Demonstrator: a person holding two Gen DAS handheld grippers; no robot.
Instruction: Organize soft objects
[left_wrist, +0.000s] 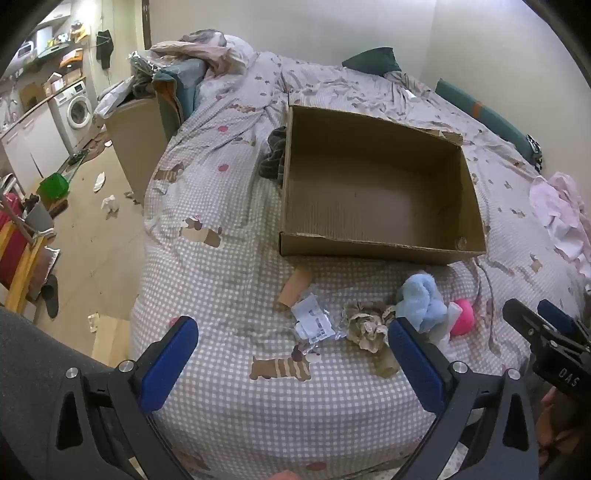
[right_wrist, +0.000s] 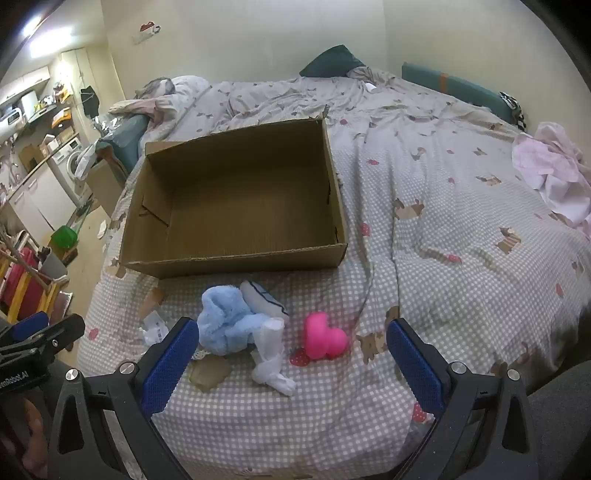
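An empty cardboard box (left_wrist: 380, 251) (right_wrist: 236, 262) lies open on the checked bed cover. In front of it lie a fluffy light-blue cloth (left_wrist: 421, 299) (right_wrist: 225, 321), a pink heart-shaped soft toy (left_wrist: 463, 315) (right_wrist: 325, 336), a white sock (right_wrist: 271, 354), a folded white cloth with dark trim (right_wrist: 264, 297) and a beige patterned fabric piece (left_wrist: 365, 326). My left gripper (left_wrist: 291, 365) is open and empty, near the bed's front edge, short of the items. My right gripper (right_wrist: 291, 362) is open and empty, with the sock and the heart between its fingers' line of sight.
A crumpled paper label (left_wrist: 312, 321) and a small cardboard piece (left_wrist: 295, 290) lie left of the soft items. A dark garment (left_wrist: 273, 155) sits behind the box. Pink-white clothes (right_wrist: 554, 173) lie at the right. The bed drops to a littered floor (left_wrist: 92, 236) on the left.
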